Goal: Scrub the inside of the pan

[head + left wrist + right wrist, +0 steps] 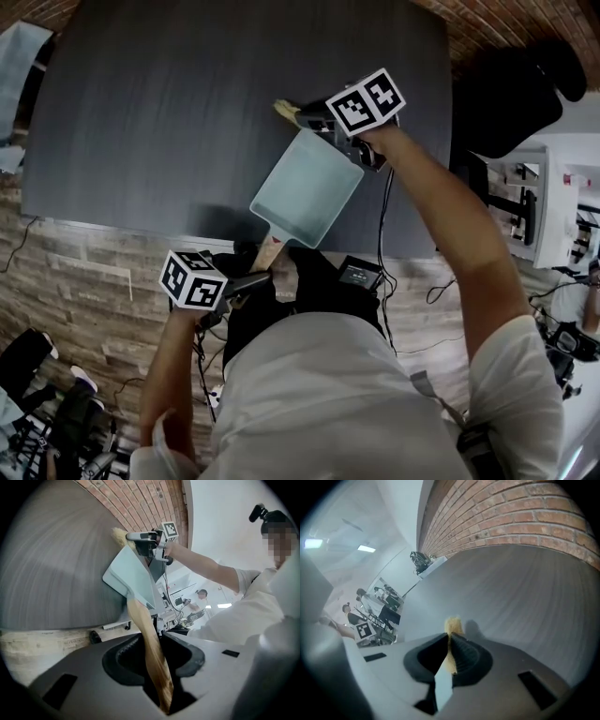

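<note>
A square pale-teal pan [305, 192] hangs tilted over the near edge of the dark table [169, 112]. My left gripper [251, 278] is shut on its wooden handle [269, 251]. In the left gripper view the handle [150, 644] runs up between the jaws to the pan [133, 576]. My right gripper [314, 117] is at the pan's far rim, shut on a yellow sponge [284, 110]. In the right gripper view the sponge [452, 626] sticks out past the closed jaws [450, 656], and the pan's pale rim [443, 684] lies edge-on between them.
A black chair [516, 84] and a white shelf cart [553, 197] stand to the right of the table. A small black box [359, 273] and cables lie on the wooden floor below. A brick wall [511, 513] backs the table. A person [202, 595] sits far off.
</note>
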